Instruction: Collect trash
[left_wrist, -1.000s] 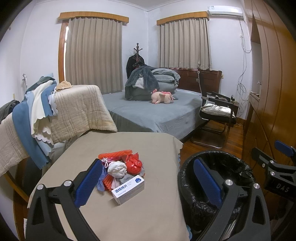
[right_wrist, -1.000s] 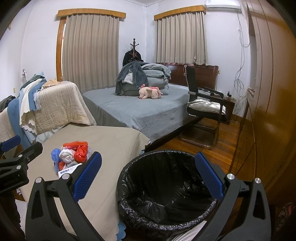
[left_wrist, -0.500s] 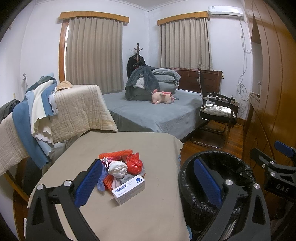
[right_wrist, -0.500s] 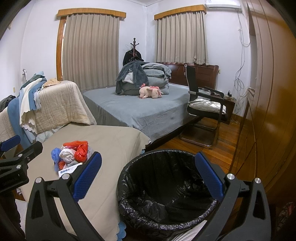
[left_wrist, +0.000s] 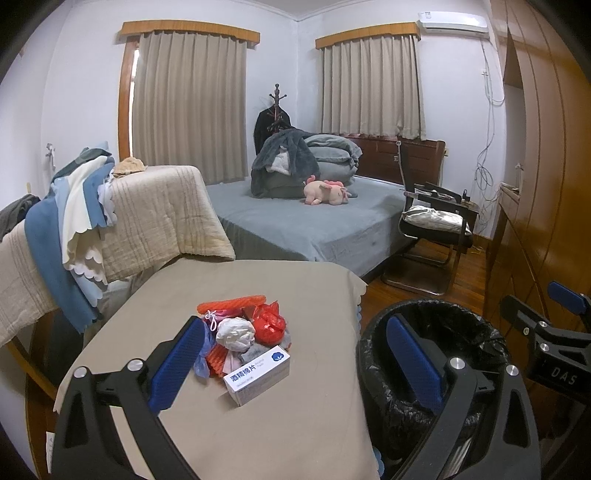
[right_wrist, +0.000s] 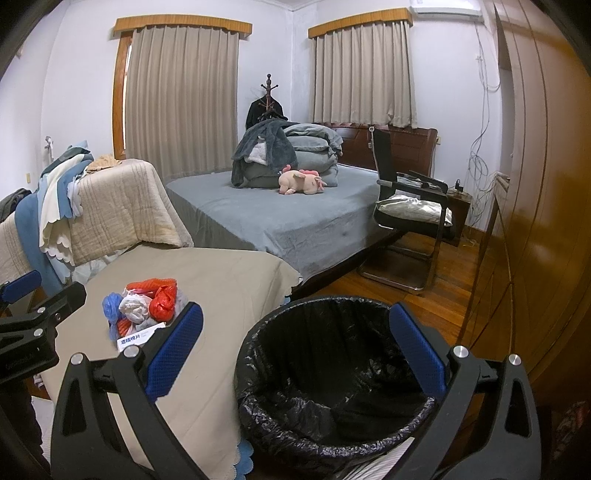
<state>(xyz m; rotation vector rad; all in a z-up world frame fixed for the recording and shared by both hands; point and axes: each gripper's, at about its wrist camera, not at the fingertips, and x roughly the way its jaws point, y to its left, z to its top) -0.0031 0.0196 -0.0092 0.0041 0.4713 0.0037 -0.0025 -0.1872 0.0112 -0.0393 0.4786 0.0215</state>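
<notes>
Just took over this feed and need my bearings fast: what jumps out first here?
The bright trash pile of red, orange and white wads sits mid-table, with a white box at its near edge. Right of the table, on the floor, stands the bin lined with a black bag. Both tongs, left and right, are open and hold nothing.

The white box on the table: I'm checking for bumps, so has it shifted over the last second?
No. The white box lies at the same spot against the trash pile and the table's edge.
</notes>
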